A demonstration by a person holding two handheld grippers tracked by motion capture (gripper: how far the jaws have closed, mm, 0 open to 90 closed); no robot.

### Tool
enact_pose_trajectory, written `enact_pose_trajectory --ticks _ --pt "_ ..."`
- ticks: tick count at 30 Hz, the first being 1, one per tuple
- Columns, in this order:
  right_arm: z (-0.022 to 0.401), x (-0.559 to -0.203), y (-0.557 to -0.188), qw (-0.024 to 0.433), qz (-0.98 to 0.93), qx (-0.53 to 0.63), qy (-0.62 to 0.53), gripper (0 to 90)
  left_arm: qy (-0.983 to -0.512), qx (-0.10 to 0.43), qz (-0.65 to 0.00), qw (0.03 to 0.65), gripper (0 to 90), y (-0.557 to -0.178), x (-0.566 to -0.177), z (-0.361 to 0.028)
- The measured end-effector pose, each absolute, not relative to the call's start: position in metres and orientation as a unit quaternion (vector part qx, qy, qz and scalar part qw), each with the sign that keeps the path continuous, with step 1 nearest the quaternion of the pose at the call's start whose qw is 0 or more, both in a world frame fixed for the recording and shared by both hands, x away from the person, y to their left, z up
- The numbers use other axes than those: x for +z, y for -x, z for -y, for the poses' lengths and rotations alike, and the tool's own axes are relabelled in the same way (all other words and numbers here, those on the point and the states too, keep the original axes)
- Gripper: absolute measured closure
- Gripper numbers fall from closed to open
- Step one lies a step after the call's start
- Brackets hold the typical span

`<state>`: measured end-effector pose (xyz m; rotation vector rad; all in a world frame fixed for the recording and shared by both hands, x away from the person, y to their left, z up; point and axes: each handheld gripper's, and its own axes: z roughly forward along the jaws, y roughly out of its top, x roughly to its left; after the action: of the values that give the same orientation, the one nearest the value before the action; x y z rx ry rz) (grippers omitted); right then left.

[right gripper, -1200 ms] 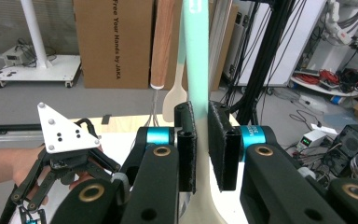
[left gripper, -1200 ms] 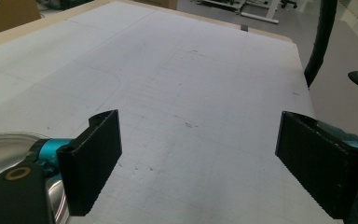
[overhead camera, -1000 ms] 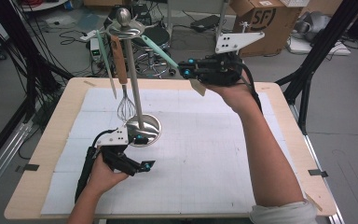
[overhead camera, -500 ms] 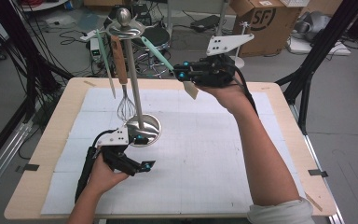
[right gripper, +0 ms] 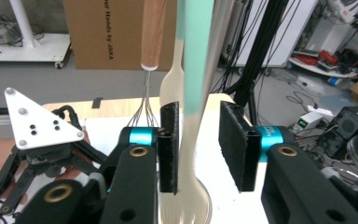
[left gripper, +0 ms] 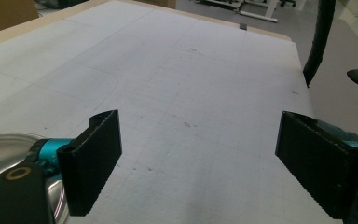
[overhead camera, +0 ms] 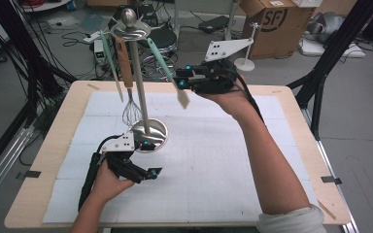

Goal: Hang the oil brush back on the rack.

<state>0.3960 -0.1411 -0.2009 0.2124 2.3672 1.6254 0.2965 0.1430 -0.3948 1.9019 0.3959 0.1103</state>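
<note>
High view first: my right tongs (overhead camera: 180, 83) are raised above the far side of the worktop (overhead camera: 291, 121), level with the upper part of the metal utensil stand (overhead camera: 141, 87). Just in front of their tips hangs the green-handled spatula (overhead camera: 167, 73), its pale blade (overhead camera: 183, 99) dangling below the tongs. In the right gripper view the spatula (right gripper: 193, 93) runs down between my two black pads; the jaws have just been opening, so there is a gap on the side of the right-hand pad, while the left-hand pad sits right against the pale part. Whether that pad presses on it I cannot tell, but the grip is loose and narrow, not clamped.

Beyond the spatula, on the far side from my right tongs, the whisk (overhead camera: 128, 77) with a wooden handle hangs from the same stand, and a second green utensil (overhead camera: 110, 63) hangs farther out still.

My left tongs (overhead camera: 150, 172) lie low on the worktop, near the edge closest to me, with the round shiny base (overhead camera: 158, 127) of the stand just beside them. In the left gripper view the left tongs (left gripper: 198, 158) stand wide apart with nothing but the white gridded mat (left gripper: 191, 84) between them, and the stand's base (left gripper: 0, 144) shows at the outer side of one jaw.
</note>
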Motion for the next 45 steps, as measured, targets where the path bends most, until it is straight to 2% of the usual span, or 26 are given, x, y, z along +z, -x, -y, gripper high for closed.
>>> enact_pose_trajectory --ticks 10,22,29,45 --pt "0.147 -0.2 -0.39 0.112 -0.809 0.573 -0.067 59.9 -0.808 0.046 -0.169 0.562 15.0 -0.296 -0.395 -0.143" --pt "0.177 -0.213 -0.383 0.093 -0.799 0.589 -0.079 48.6 -0.81 0.044 -0.171 0.559 15.0 -0.298 -0.397 -0.142" --pt "0.193 -0.225 -0.378 0.097 -0.797 0.589 -0.091 41.0 -0.81 0.044 -0.172 0.559 15.0 -0.299 -0.397 -0.141" --pt "0.227 -0.261 -0.358 0.111 -0.798 0.577 -0.134 32.8 -0.81 0.042 -0.171 0.56 15.0 -0.299 -0.397 -0.141"
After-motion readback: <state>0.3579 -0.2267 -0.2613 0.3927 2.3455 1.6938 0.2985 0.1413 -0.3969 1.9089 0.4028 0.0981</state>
